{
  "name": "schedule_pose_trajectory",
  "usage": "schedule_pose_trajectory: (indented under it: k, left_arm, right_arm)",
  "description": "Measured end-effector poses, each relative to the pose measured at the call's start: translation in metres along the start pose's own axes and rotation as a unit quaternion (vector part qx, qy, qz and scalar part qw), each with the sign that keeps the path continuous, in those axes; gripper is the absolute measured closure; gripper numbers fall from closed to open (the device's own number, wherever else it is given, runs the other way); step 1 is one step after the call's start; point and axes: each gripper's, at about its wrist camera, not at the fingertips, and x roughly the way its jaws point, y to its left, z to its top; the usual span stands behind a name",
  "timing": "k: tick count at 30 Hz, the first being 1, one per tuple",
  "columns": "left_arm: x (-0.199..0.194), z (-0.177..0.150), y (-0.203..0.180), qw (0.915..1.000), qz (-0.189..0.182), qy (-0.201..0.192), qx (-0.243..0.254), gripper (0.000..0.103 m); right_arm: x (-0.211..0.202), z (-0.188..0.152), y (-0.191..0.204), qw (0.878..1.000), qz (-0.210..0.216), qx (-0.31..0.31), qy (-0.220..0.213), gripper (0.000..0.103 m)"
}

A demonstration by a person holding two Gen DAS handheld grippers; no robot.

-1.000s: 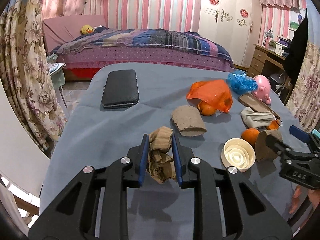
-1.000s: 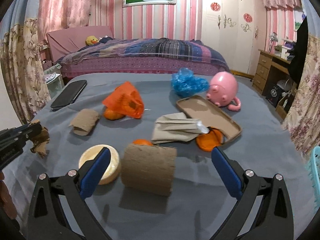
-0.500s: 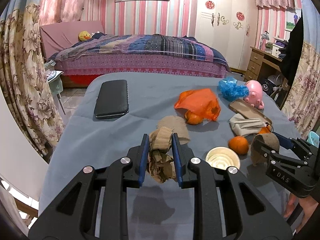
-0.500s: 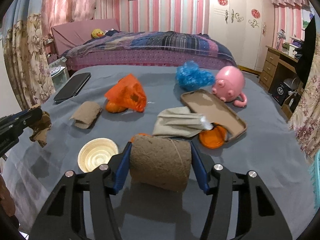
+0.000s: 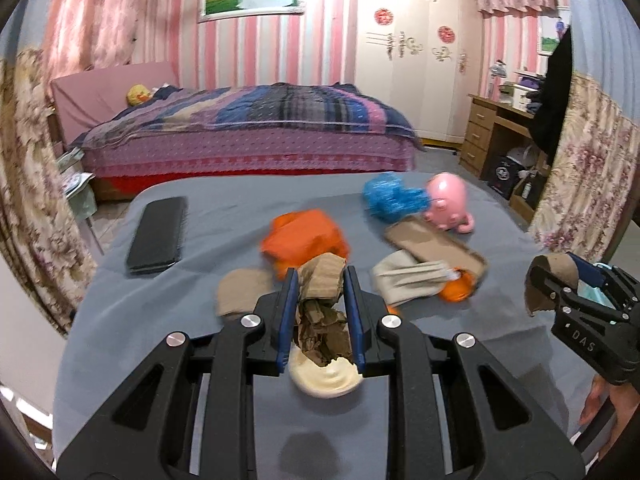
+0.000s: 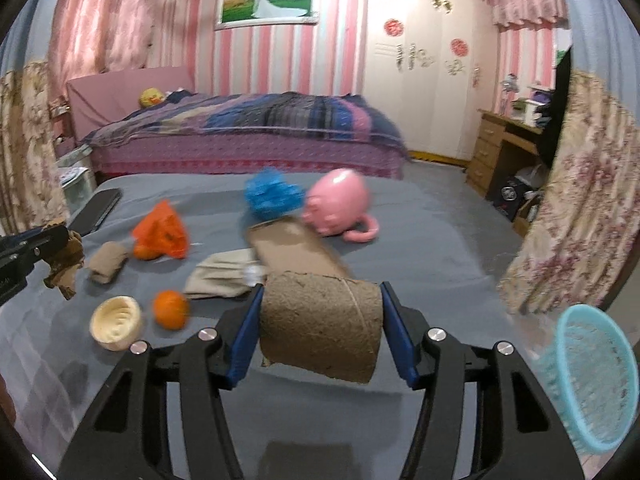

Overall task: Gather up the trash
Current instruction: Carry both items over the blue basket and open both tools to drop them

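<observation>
Firmly left tool (image 5: 321, 280) pinching crumpled paper (image 5: 320, 312), right tool (image 6: 322, 312) clamping cardboard roll (image 6: 320, 324)

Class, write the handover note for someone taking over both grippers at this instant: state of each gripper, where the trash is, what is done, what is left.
Left gripper: shut on crumpled brown paper, held clear of the table.
Right gripper: its jaws have just closed on the cardboard roll, also lifted.
Blue basket: low at the right of the right wrist view, nothing visibly dropped in it yet.
Left on the grey table: flattened roll, orange bag, blue wad, cardboard tray, beige cloth.
Next, probably: carry both pieces to the basket.
</observation>
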Motion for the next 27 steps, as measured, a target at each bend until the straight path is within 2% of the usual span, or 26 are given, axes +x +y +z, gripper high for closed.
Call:
schedule_pose_trajectory:
  k: [5, 10, 16, 22, 27]
  left_arm:
    - [0.007, 0.011, -0.046, 0.9992, -0.038, -0.005, 0.012, 0.081]
    - [0.023, 0.018, -0.097, 0.9966, -0.080, 0.001, 0.021, 0.081]
    - [0.043, 0.019, -0.170, 0.9902, -0.131, 0.015, 0.046, 0.081]
    - [0.046, 0.015, -0.254, 0.9783, -0.189, 0.018, 0.084, 0.081]
    - [0.040, 0.001, -0.330, 0.9638, -0.231, 0.014, 0.133, 0.081]
  right_arm:
    - [-0.017, 0.001, -0.056, 0.999, -0.033, 0.024, -0.014, 0.047]
    - [-0.028, -0.007, -0.122, 0.994, -0.098, 0.042, -0.015, 0.047]
    - [-0.039, -0.022, -0.201, 0.982, -0.175, 0.069, -0.006, 0.047]
    - [-0.058, -0.048, -0.268, 0.967, -0.232, 0.107, 0.007, 0.047]
    - [-0.069, -0.074, -0.305, 0.956, -0.255, 0.143, 0.020, 0.047]
